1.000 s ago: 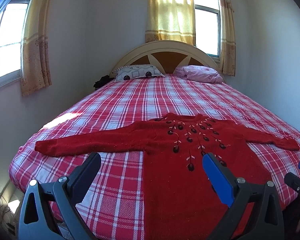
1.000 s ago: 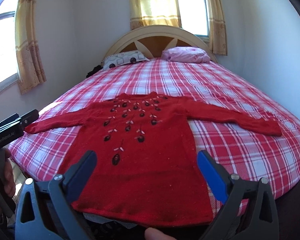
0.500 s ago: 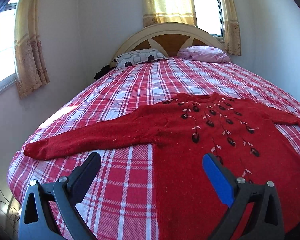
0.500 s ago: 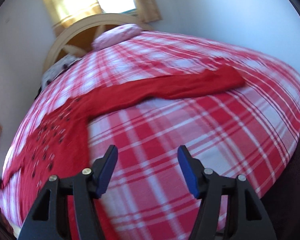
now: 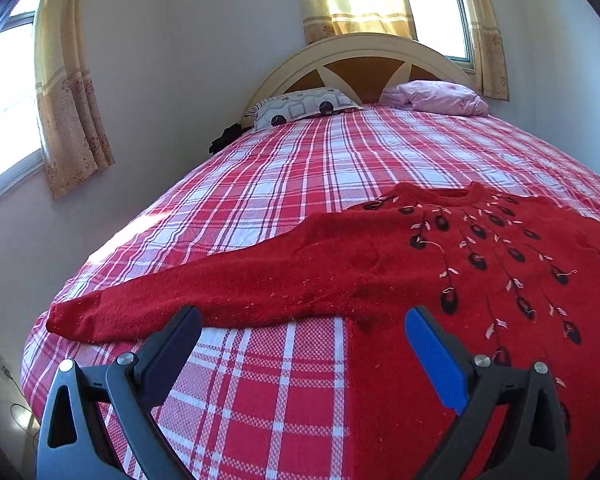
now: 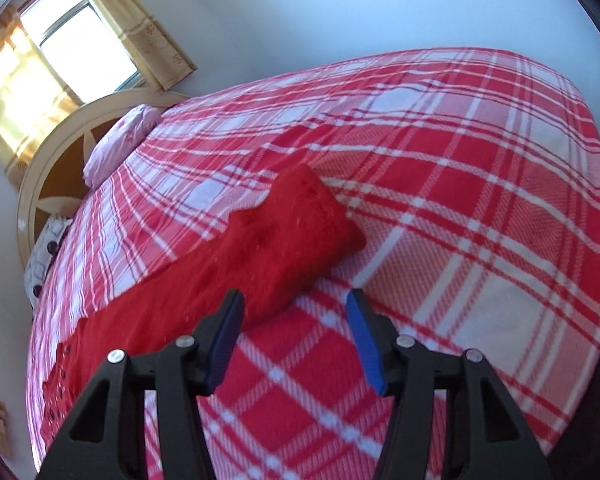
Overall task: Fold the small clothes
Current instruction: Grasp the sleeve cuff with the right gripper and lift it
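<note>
A red knitted sweater (image 5: pixel 400 264) with dark bead and leaf decoration lies flat, front up, on the plaid bed. Its left sleeve (image 5: pixel 172 300) stretches toward the bed's left edge. My left gripper (image 5: pixel 300 332) is open and empty, just in front of that sleeve near the armpit. In the right wrist view the right sleeve's cuff end (image 6: pixel 300 224) lies on the bed. My right gripper (image 6: pixel 296 312) is open and empty, hovering close over the sleeve just short of the cuff.
The bed has a red and white plaid cover (image 5: pixel 300 168). A patterned pillow (image 5: pixel 304 106) and a pink pillow (image 5: pixel 436 98) lie by the headboard (image 5: pixel 360 56). Dark clothing (image 5: pixel 226 138) sits at the far left edge. Walls and curtained windows surround the bed.
My left gripper moved closer and left, toward the left sleeve. My right gripper swung right and came down close to the right sleeve's cuff, with its jaws narrower than a second ago.
</note>
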Demonstrator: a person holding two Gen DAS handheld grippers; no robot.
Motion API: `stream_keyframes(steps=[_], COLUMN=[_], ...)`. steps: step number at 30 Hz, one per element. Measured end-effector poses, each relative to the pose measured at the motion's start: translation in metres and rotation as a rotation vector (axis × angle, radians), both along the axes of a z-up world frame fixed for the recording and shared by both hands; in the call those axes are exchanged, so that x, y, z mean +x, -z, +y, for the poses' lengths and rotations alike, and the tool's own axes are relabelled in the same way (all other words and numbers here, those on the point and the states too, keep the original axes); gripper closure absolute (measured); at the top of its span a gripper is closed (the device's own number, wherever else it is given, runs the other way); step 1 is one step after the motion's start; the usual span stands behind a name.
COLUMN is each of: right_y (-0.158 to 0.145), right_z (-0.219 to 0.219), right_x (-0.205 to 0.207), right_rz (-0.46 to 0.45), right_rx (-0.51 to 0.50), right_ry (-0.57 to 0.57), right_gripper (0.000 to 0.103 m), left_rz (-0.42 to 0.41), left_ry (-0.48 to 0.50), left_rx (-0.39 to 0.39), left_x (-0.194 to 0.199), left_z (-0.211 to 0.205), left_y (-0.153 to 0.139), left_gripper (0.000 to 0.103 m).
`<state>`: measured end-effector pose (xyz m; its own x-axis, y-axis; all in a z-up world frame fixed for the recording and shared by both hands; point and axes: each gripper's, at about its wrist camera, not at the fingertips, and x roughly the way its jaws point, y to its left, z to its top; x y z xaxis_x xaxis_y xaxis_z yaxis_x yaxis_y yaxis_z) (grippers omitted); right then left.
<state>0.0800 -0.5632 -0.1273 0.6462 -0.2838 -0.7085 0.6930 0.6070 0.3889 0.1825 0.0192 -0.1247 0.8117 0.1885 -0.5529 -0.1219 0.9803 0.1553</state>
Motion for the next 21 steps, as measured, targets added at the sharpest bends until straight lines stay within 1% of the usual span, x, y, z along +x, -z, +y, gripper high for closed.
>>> stream_keyframes(steps=[2,4,6,7,8,9,11,13,16,21], right_y=[0.0,0.001,0.002,0.002,0.003,0.004,0.006,0.004,-0.006,-0.039], right_z=[-0.008,-0.015,-0.019,-0.021,-0.024,-0.028,-0.033,-0.032,-0.02,0.022], right_x=[0.005,0.007,0.011,0.011,0.014,0.015,0.021,0.028,0.041,0.077], right_rz=[-0.016,-0.032,-0.028,-0.026,-0.021,-0.015,-0.012,-0.003,0.011,0.022], right_rx=[-0.011,0.004,-0.001,-0.004,-0.003,0.005,0.017,0.011,-0.045,-0.155], right_ry=[0.003,0.011,0.017,0.023,0.029,0.032,0.033,0.024,-0.01,-0.143], right_gripper=[0.046,0.048,0.056,0.067,0.08,0.086,0.092,0.093,0.094,0.094], left_rz=[0.014,0.022,0.032,0.033,0.036,0.04,0.043,0.043,0.044,0.044], left_ry=[-0.001,-0.003,-0.003,-0.004,-0.005,-0.007,-0.009,-0.014,-0.019,-0.019], left_rx=[-0.001,-0.003,-0.005,-0.006,-0.005,-0.005,-0.008,-0.015,-0.031,-0.056], left_x=[0.005,0.008,0.011,0.013,0.014,0.015,0.016,0.018,0.02,0.02], left_z=[0.001,0.001,0.002,0.002,0.002,0.003,0.006,0.009,0.016,0.025], left_y=[0.004,0.007,0.011,0.012,0.013,0.015,0.016,0.017,0.017,0.018], left_gripper=[0.001,0.001,0.001,0.001,0.001,0.001,0.001,0.001,0.001,0.001])
